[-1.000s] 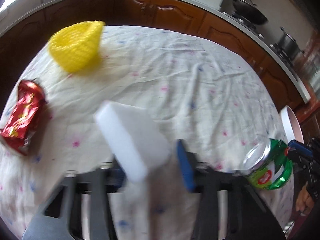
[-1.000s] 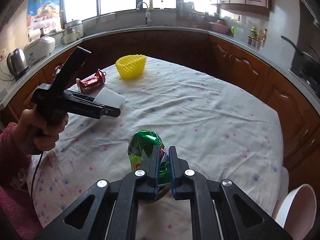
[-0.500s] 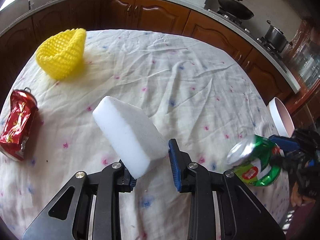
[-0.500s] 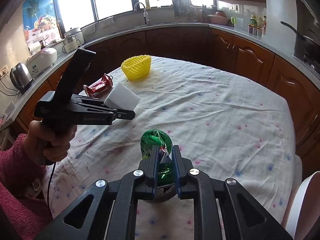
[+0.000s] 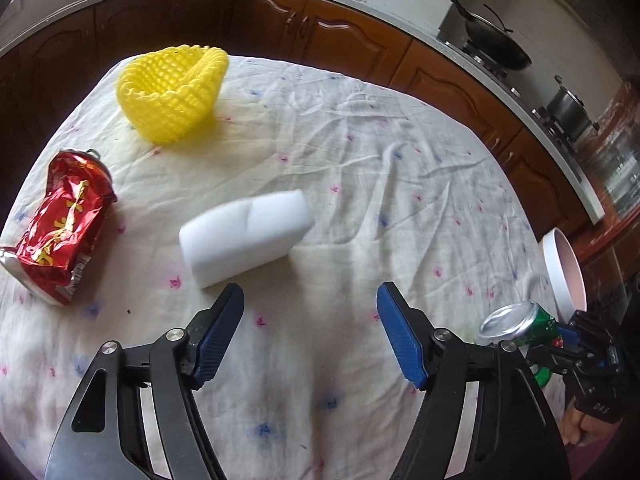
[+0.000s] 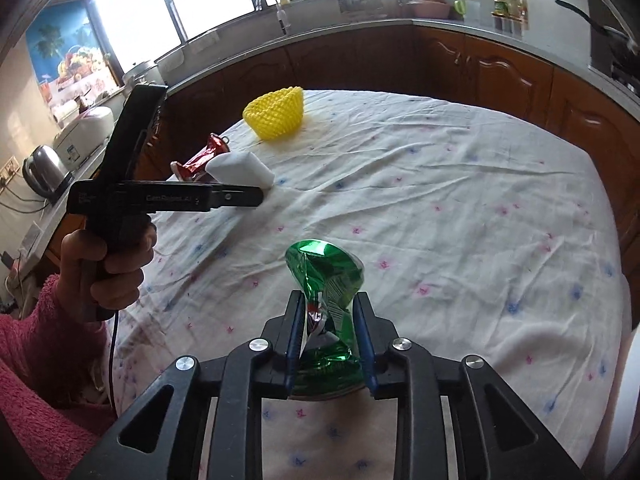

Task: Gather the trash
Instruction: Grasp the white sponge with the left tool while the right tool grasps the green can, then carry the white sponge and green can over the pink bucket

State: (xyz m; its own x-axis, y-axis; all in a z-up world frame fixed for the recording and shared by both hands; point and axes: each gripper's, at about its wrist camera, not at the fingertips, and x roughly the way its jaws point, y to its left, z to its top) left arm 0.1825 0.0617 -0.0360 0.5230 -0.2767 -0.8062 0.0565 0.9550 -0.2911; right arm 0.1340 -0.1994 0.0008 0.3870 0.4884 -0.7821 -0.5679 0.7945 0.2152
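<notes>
My left gripper (image 5: 310,304) is open and empty above the tablecloth. A white foam block (image 5: 244,238) lies just ahead of its fingertips, blurred; it also shows in the right wrist view (image 6: 240,172). A crushed red can (image 5: 64,226) lies at the left, and shows in the right wrist view (image 6: 200,156) too. A yellow foam net (image 5: 172,92) sits at the far left. My right gripper (image 6: 328,312) is shut on a crushed green can (image 6: 326,276), held above the table; the can also shows in the left wrist view (image 5: 520,324).
A white bowl-shaped bin (image 5: 564,272) stands off the table's right edge. Brown cabinets (image 6: 480,64) ring the round table (image 6: 460,200). A wok (image 5: 492,40) and a pot (image 5: 568,108) sit on the stove.
My left gripper has opened and let go of the white foam block, which now lies on the cloth ahead of it. My right gripper still holds the green can.
</notes>
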